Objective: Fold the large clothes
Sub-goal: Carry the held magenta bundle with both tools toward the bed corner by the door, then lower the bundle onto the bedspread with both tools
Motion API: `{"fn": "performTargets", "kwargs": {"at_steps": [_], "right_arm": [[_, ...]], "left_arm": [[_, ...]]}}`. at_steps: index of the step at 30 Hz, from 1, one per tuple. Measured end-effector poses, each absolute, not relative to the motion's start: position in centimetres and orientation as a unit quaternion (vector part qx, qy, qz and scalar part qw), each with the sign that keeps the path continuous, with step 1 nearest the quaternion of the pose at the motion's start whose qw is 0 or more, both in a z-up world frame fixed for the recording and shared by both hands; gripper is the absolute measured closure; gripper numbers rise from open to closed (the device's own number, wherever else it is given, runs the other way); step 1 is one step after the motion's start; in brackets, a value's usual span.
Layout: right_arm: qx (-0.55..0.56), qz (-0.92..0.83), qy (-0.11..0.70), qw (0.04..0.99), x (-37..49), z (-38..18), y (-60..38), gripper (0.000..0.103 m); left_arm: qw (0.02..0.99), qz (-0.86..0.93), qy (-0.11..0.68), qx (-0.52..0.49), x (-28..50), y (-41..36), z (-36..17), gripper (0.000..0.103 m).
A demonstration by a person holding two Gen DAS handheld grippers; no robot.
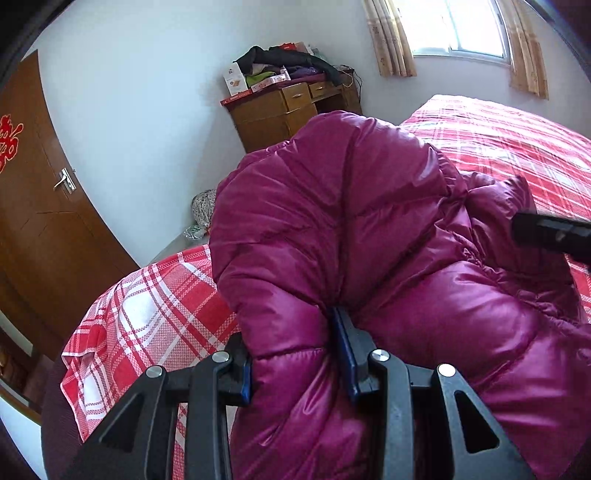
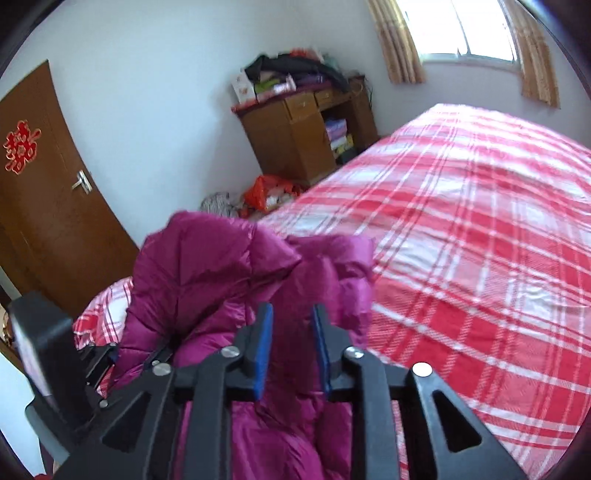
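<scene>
1. Nearest to me, the left gripper (image 1: 299,354) has a thick roll of the magenta down jacket (image 1: 351,229) bunched between its blue pads; the padding fills the gap, so it is clamped on the jacket and holds it up off the bed.
2. The right gripper (image 2: 291,347) sits just to the right of it, its jaws apart with jacket fabric lying in the gap. Whether the pads are actually pinching that fabric I cannot tell from here.
3. The jacket hangs in a puffy heap over the near left corner of the bed (image 2: 480,229), partly lifted and partly slumped on the red plaid sheet (image 1: 147,306). It is not spread flat, and no neat fold shows.
4. My reading is that this is the lift-and-arrange step: getting the bulky coat up so it can be laid out.
5. The next move likely calls for carrying it to the right, onto the wide bare stretch of sheet, and pulling the two grips apart so the body flattens. The slick shell could slip from a loose hold.
6. Further off, on the floor beside the bed, lies an orange bag (image 2: 266,192).
7. Against the far wall stands a wooden cabinet (image 2: 295,144) piled with clothes and boxes, with the curtained window (image 1: 458,29) to its right and the brown door (image 2: 48,206) on the left.
</scene>
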State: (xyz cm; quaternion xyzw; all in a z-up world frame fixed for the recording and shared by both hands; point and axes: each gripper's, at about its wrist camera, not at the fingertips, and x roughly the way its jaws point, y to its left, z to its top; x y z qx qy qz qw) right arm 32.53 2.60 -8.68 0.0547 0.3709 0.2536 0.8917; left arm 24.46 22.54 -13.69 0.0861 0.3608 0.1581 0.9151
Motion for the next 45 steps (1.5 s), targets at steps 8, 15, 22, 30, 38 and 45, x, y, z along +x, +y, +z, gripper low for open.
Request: {"fn": "performTargets", "kwargs": {"at_steps": [8, 15, 22, 30, 38, 45], "right_arm": [[0.065, 0.218, 0.403, 0.887, 33.3, -13.5, 1.5, 0.081], [-0.004, 0.187, 0.378, 0.907, 31.2, -13.7, 3.2, 0.082], [0.040, 0.200, 0.385, 0.900, 30.7, -14.1, 1.6, 0.082], [0.009, 0.202, 0.407, 0.891, 31.4, -12.6, 1.8, 0.082], [-0.010, 0.226, 0.356, 0.907, 32.6, -6.6, 3.1, 0.082], [0.027, 0.242, 0.408, 0.880, 37.0, -9.5, 6.3, 0.082]], "left_arm": [[0.917, 0.143, 0.362, 0.091, 25.0, 22.2, -13.9, 0.065], [0.920, 0.133, 0.362, 0.076, 24.9, 22.8, -13.8, 0.063], [0.919, 0.126, 0.366, 0.070, 25.2, 23.2, -13.9, 0.060], [0.925, 0.097, 0.366, 0.028, 23.4, 25.2, -11.7, 0.053], [0.933, 0.135, 0.334, 0.008, 24.7, 27.9, -8.3, 0.048], [0.915, 0.170, 0.365, 0.001, 30.4, 29.0, -9.9, 0.046]]}}
